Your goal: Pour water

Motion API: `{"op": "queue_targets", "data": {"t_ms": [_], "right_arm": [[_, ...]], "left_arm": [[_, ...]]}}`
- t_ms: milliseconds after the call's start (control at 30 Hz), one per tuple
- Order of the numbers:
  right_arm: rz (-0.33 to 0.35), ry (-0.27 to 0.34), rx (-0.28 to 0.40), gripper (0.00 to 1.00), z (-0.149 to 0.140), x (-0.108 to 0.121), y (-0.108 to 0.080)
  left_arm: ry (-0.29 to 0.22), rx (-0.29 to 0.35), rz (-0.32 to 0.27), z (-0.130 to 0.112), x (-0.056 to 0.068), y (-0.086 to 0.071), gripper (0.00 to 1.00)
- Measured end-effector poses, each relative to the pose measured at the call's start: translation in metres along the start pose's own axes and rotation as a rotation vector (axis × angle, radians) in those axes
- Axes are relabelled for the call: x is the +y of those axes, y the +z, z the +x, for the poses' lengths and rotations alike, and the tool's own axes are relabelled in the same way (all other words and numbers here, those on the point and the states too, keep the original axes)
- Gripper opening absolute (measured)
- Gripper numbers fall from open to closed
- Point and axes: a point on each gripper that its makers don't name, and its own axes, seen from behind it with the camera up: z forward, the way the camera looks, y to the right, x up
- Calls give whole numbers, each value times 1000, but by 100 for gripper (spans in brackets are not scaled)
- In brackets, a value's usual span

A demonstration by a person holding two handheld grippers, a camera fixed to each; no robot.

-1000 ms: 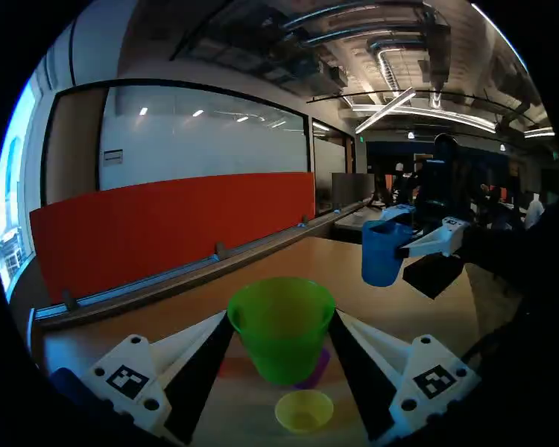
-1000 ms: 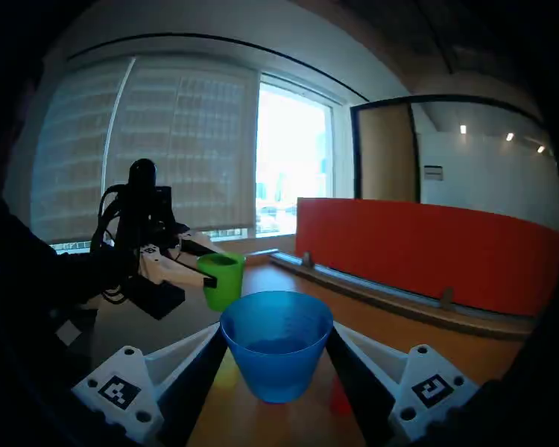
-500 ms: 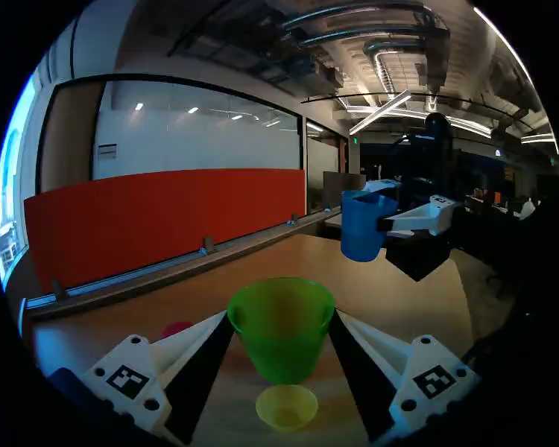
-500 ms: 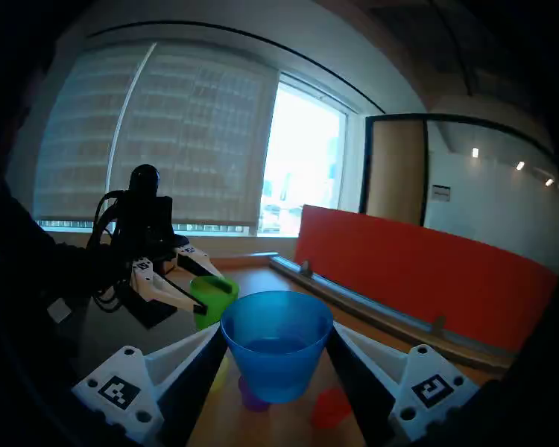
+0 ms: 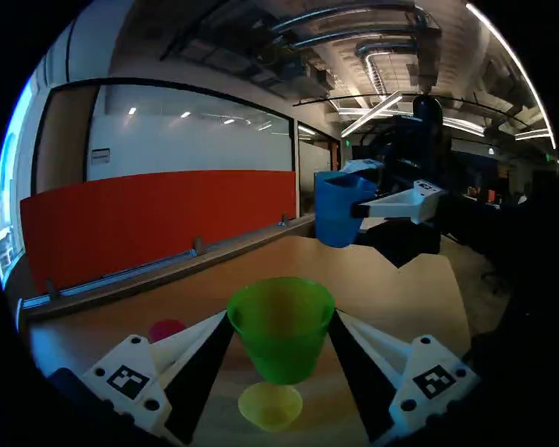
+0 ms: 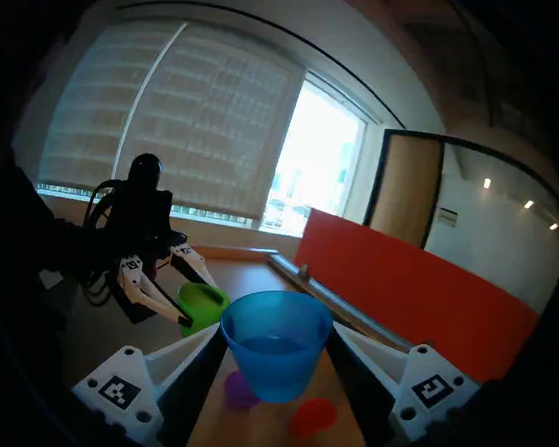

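Right gripper (image 6: 277, 335) clamped on translucent blue plastic cup (image 6: 276, 376), water (image 6: 273, 346) inside level; left gripper (image 5: 281, 331) clamped on green plastic cup (image 5: 281, 354), both held clear above the wooden desk (image 5: 384, 283). Over the last second blue cup has risen and closed on green one; pour looks near, tilt not begun

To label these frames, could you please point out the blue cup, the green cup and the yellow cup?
blue cup (image 6: 276, 361), right gripper view, front wall below the rim.
green cup (image 5: 281, 343), left gripper view, front wall.
yellow cup (image 5: 270, 406), left gripper view, its open inside.
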Motion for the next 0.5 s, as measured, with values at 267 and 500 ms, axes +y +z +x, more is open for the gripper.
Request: {"op": "queue_targets", "data": {"t_ms": [267,500], "right_arm": [[-3,-110,2,91,11,4,5],[-5,-207,-13,91,17,6,13]], "left_arm": [[-3,4,-28,-7,11,5,87],[-6,11,-43,-6,16,8,87]]}}
